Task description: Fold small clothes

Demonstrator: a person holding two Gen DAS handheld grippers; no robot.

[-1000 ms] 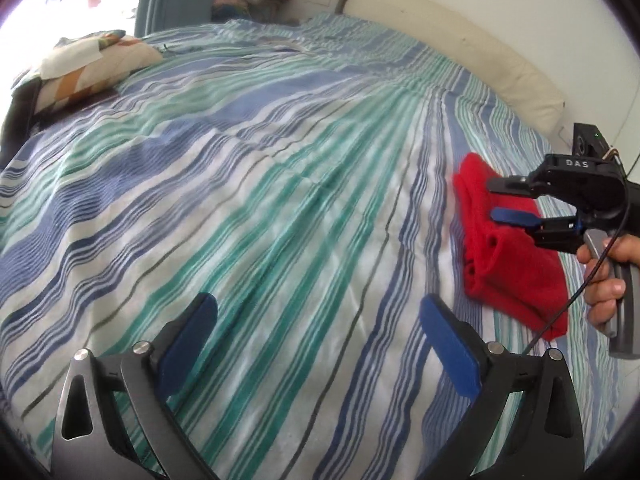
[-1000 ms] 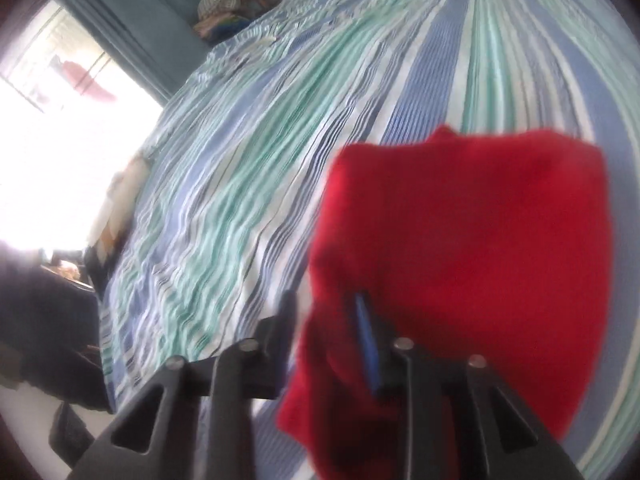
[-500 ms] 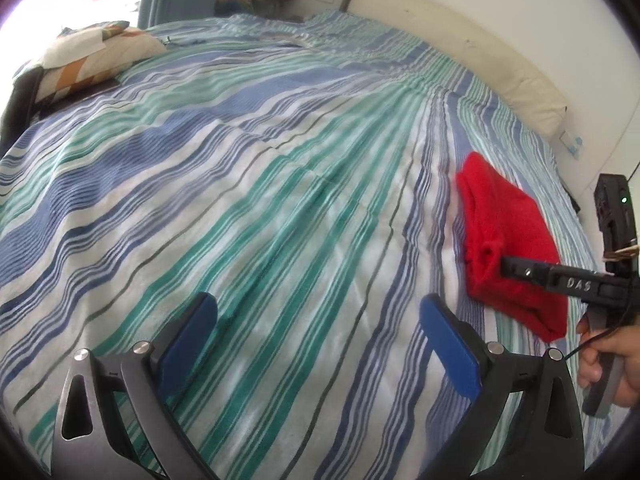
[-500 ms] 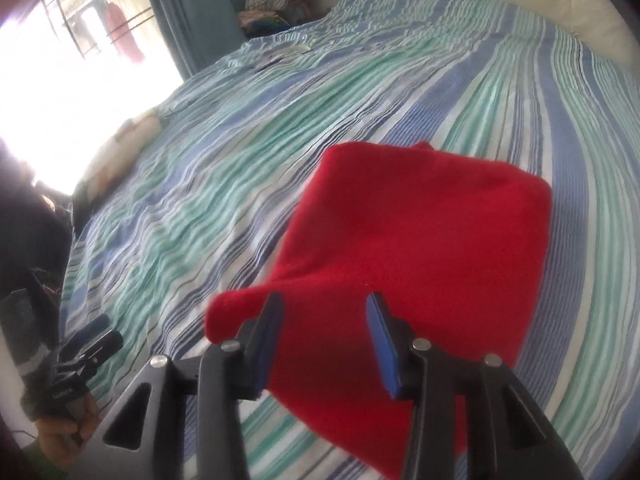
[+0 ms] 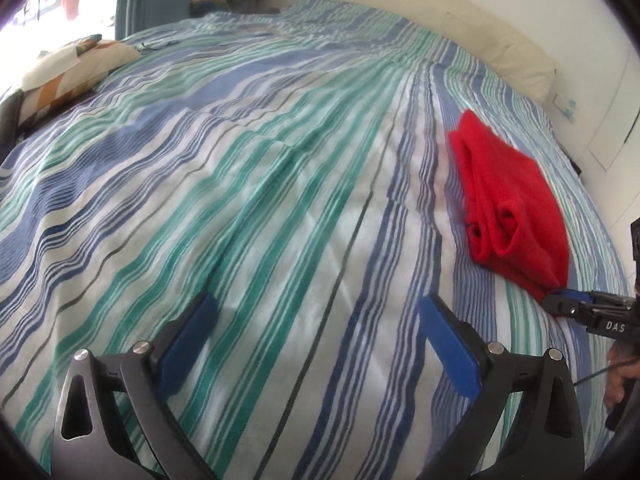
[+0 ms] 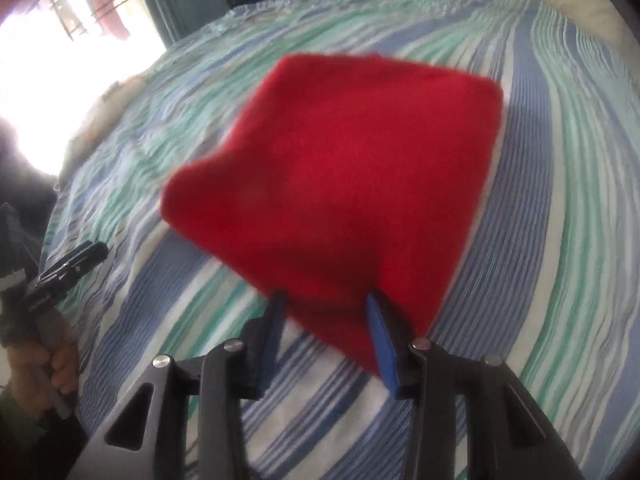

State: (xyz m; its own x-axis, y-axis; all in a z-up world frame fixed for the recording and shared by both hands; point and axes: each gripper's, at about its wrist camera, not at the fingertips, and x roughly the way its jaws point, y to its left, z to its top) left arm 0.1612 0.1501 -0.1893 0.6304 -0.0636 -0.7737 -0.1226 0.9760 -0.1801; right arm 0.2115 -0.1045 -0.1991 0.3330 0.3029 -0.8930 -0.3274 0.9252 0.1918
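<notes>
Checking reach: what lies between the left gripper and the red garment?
Only striped bedspread separates the left gripper from the red garment, seen in the left wrist view.

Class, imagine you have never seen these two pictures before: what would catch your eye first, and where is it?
The bright red garment stands out at once, lying folded on the right side of the striped bedspread. Next come the blue-padded jaws of the left gripper, spread wide over bare bedding, and the right gripper, open at the garment's near edge.
</notes>
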